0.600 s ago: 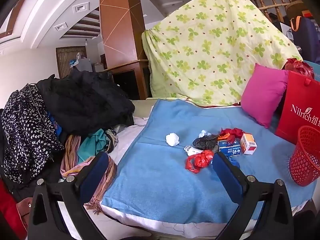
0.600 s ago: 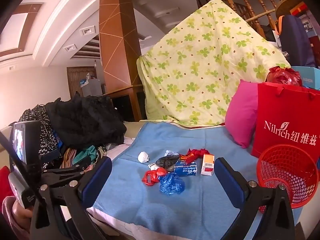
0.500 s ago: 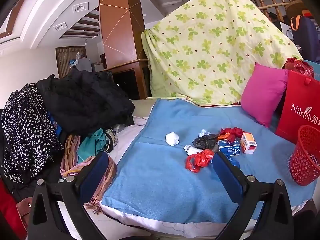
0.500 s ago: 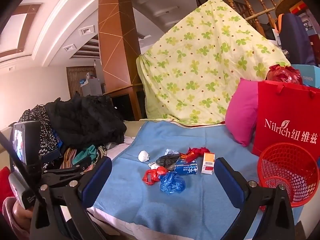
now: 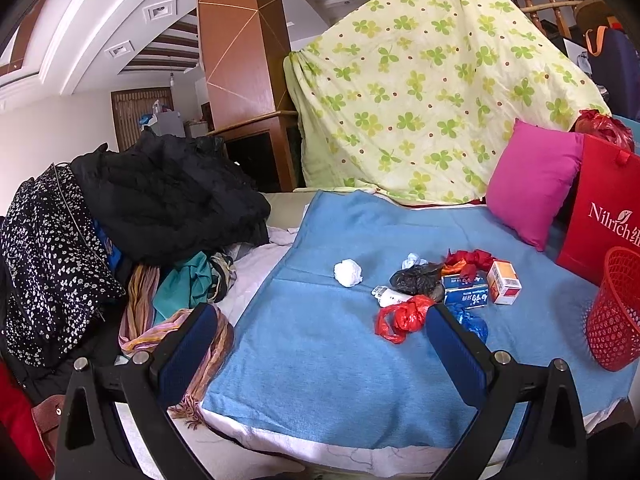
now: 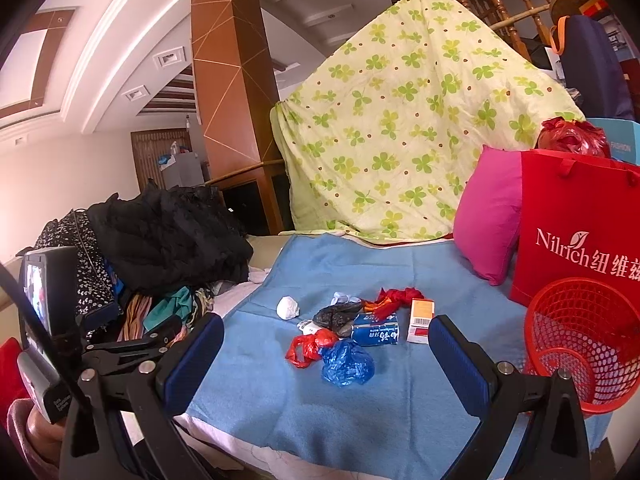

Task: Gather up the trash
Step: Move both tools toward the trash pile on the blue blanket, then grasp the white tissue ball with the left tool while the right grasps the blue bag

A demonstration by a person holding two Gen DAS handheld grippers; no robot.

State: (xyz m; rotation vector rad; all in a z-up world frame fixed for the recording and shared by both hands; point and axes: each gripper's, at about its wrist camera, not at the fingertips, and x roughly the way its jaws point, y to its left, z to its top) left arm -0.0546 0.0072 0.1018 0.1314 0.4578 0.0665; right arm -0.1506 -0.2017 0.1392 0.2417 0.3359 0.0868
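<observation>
Trash lies in a cluster on the blue blanket [image 6: 360, 400]: a white paper ball [image 6: 287, 307], a red plastic bag [image 6: 310, 345], a blue plastic bag [image 6: 347, 364], a black bag [image 6: 336, 317], a blue box [image 6: 378, 333], an orange-white box [image 6: 421, 314] and red wrapping [image 6: 394, 300]. A red mesh basket [image 6: 584, 344] stands at the right. My left gripper [image 5: 320, 344] is open and empty, short of the cluster; the paper ball [image 5: 348, 273] and red bag [image 5: 404, 316] lie ahead of it. My right gripper [image 6: 326, 354] is open and empty, near the blanket's front.
A pile of dark clothes and scarves [image 5: 132, 232] fills the left. A pink cushion [image 6: 490, 216] and a red paper bag [image 6: 576, 232] stand at the right, by the basket [image 5: 616, 316]. A green-patterned quilt [image 6: 408, 120] hangs behind. The left gripper's body [image 6: 44, 320] is at the lower left.
Both views have shifted only slightly; the right gripper has drifted a little toward the trash. Both grippers stay open and nothing on the blanket has moved.
</observation>
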